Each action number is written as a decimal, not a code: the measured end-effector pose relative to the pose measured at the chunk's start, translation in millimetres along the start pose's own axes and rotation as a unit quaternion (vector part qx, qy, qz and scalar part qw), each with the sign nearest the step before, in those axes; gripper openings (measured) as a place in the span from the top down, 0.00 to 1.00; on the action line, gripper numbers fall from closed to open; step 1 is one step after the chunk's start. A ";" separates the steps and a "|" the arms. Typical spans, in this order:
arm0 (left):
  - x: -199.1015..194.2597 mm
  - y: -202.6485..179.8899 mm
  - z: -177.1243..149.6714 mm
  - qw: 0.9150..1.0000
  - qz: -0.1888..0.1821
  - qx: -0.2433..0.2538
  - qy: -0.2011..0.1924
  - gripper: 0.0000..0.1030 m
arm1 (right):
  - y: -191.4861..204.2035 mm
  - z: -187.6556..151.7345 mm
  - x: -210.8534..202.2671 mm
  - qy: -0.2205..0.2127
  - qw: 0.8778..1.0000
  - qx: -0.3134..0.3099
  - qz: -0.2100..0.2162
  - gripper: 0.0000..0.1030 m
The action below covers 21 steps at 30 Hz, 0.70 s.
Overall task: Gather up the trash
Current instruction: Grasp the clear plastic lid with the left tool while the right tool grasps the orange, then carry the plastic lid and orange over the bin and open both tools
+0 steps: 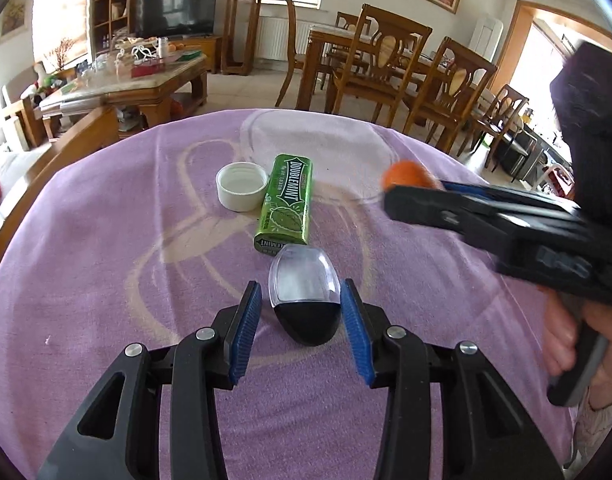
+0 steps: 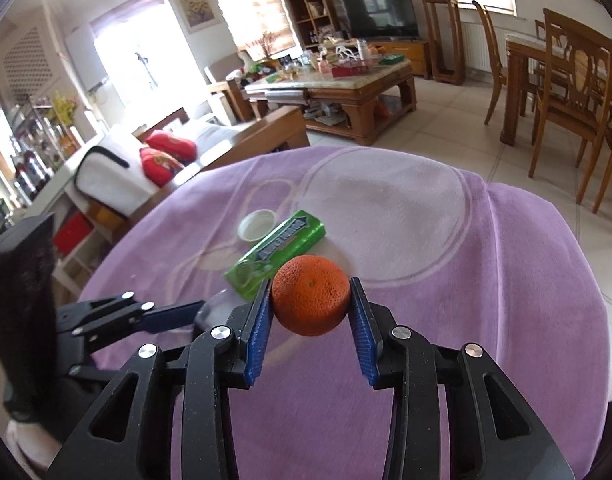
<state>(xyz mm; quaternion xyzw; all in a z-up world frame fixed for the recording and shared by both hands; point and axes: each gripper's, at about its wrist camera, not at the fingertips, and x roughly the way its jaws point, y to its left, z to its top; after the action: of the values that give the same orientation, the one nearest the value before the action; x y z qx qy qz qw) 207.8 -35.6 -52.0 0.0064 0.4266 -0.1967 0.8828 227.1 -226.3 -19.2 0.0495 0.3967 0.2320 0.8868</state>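
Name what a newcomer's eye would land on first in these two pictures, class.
First, the round orange mandarin, clamped between the blue pads of the right tool above the purple cloth-covered table. Next, the green Doublemint gum pack mid-table beside a white plastic cap, with a clear-and-black egg-shaped case between the left tool's fingers.

Bright window glare, fisheye-warped edges
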 end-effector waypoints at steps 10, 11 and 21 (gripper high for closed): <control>1.1 -6.0 0.7 1.000 -0.003 0.014 0.000 0.84 | 7.3 -34.6 -69.2 -0.032 0.999 0.015 0.016 0.64; -2.0 -5.0 0.7 1.000 -0.006 0.012 -0.009 0.84 | 6.9 -39.5 -76.8 -0.036 0.999 0.018 0.016 0.64; -32.3 -21.5 -1.2 0.997 -0.037 0.020 -0.071 0.84 | -25.4 -83.6 -166.7 -0.087 0.995 0.056 0.006 0.64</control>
<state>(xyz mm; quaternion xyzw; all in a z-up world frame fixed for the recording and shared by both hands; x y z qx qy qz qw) 181.3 -44.1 -25.1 -0.0061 0.3586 -0.2375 0.9028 79.5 -332.0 30.4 0.1211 0.3299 0.2097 0.9125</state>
